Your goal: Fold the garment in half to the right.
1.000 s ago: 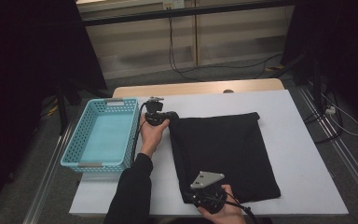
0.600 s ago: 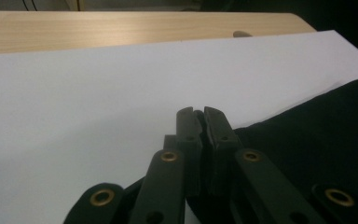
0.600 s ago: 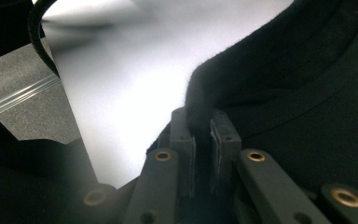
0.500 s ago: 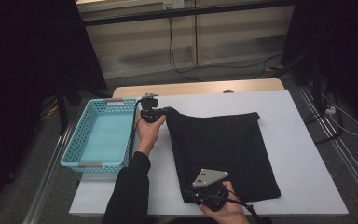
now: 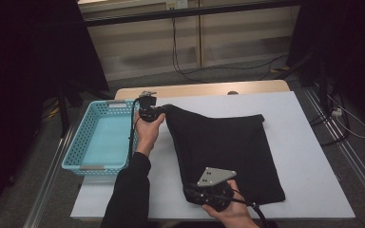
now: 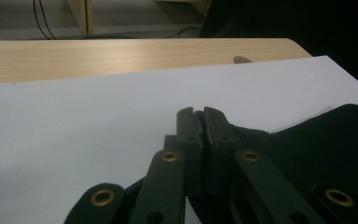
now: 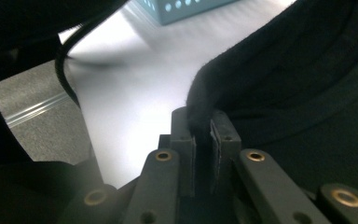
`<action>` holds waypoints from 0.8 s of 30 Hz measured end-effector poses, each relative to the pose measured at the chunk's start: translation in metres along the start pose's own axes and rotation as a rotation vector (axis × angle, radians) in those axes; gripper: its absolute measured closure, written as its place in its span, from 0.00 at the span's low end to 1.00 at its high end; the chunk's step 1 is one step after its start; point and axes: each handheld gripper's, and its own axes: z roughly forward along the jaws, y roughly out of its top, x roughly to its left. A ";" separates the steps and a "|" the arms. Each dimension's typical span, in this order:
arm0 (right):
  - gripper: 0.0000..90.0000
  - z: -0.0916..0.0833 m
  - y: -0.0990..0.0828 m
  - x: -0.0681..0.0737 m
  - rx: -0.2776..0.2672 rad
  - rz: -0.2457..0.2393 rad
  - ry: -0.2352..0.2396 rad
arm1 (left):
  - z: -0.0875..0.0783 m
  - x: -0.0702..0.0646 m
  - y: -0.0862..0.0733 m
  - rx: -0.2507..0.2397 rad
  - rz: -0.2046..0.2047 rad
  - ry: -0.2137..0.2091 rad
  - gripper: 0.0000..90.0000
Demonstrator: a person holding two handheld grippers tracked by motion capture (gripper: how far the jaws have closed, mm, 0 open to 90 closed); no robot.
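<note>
A black cloth (image 5: 228, 147) lies spread on the white table (image 5: 309, 142). My left gripper (image 5: 159, 110) is at the cloth's far left corner and shut on it, holding that corner a little above the table. In the left gripper view the jaws (image 6: 200, 119) are pressed together, with the black cloth (image 6: 326, 144) trailing off to their right. My right gripper (image 5: 192, 191), with a grey plate on top, sits at the cloth's near left corner. Its jaws (image 7: 200, 122) pinch the thick edge of the cloth (image 7: 307, 70).
A teal plastic basket (image 5: 78, 156) stands at the table's left edge, close beside my left hand; its corner (image 7: 186, 7) also appears in the right gripper view. A strip of bare wood (image 5: 204, 89) runs along the table's far side. Cables lie on the floor beyond.
My left gripper has moved a little up and toward the basket, drawing the cloth's far left corner out with it. The right gripper has stayed where it was.
</note>
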 end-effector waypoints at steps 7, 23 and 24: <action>0.93 0.001 0.005 0.005 -0.010 -0.024 0.026 | 0.002 -0.003 0.003 0.011 0.006 -0.005 0.96; 0.94 -0.001 0.015 0.004 -0.024 -0.004 0.072 | -0.007 0.000 0.011 0.008 -0.004 0.013 0.96; 0.94 0.000 0.017 0.004 -0.028 -0.008 0.073 | -0.009 0.001 0.011 0.002 -0.004 0.015 0.96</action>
